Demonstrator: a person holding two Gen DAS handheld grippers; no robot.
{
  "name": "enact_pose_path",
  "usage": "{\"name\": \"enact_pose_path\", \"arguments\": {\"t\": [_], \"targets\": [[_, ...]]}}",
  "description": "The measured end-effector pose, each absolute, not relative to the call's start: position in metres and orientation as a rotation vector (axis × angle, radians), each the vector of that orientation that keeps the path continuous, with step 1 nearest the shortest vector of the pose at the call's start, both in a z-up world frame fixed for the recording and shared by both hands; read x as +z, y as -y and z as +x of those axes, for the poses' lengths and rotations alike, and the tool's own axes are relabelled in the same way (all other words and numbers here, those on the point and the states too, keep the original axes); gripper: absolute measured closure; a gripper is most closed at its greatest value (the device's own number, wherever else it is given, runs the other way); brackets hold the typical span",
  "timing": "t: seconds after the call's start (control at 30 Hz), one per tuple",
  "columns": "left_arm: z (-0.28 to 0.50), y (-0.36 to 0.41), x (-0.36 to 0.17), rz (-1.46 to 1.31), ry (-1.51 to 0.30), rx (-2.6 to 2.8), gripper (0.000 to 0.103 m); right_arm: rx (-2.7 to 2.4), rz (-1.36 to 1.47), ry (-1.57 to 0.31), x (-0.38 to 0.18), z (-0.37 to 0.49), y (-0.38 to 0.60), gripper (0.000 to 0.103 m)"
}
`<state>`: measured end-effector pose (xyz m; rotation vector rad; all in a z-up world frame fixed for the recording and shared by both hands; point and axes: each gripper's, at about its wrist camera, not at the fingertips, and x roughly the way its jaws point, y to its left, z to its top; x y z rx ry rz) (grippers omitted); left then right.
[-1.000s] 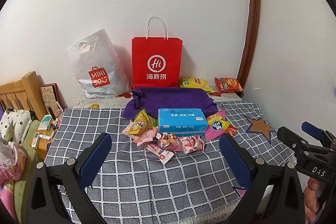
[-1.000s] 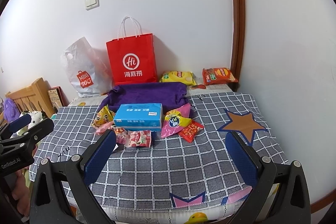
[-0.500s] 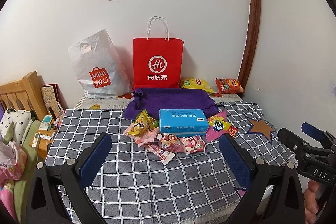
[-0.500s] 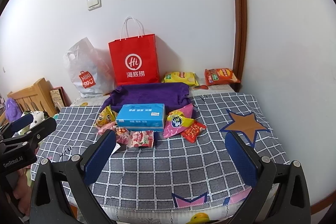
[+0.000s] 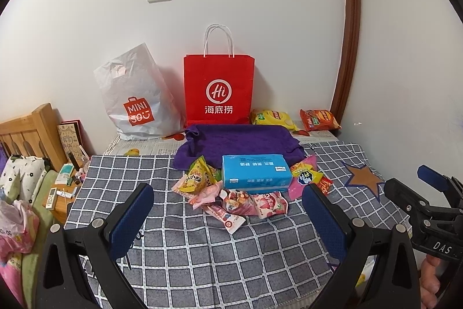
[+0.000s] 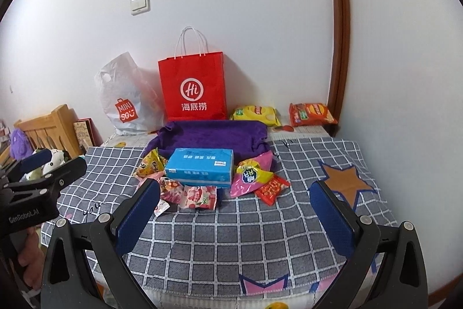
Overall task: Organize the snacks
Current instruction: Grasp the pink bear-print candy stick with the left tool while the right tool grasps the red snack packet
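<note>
nothing is picked yet: the left gripper [image 5: 228, 210] and right gripper [image 6: 234, 207] hover wide open and empty, short of the crinkly snack packets [image 5: 243, 197] heaped around the blue tissue box [image 5: 256, 171] on the grey checked cloth [image 5: 202, 245]. next, i judge, reach one loose packet.

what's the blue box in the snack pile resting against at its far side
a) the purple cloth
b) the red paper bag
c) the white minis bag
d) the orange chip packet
a: the blue box sits in the snack pile with its far edge at the purple cloth, while the red paper bag stands farther back by the wall.
</note>
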<state>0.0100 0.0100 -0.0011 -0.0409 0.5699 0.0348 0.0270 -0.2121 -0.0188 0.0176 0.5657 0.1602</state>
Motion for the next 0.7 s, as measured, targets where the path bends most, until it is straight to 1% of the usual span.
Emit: {"name": "enact_pose_path", "arguments": {"t": [0.17,0.4,0.57,0.63,0.7], "targets": [[0.031,-0.015,-0.019,-0.037,-0.608,0.063,0.001,0.138,0.019,-0.597,-0.038,0.049,0.217,0.001],[0.070,-0.033,-0.068,-0.070,-0.723,0.106,0.001,0.088,0.036,-0.704,-0.087,0.087,0.237,0.003],[0.093,-0.042,-0.102,-0.107,-0.816,0.104,0.001,0.074,0.072,-0.787,-0.126,0.116,0.257,0.011],[0.101,-0.042,-0.113,-0.083,-0.829,0.124,0.001,0.074,0.076,-0.809,-0.138,0.127,0.263,0.018],[0.109,-0.044,-0.121,-0.084,-0.849,0.121,0.002,0.072,0.072,-0.831,-0.151,0.141,0.267,0.019]]}}
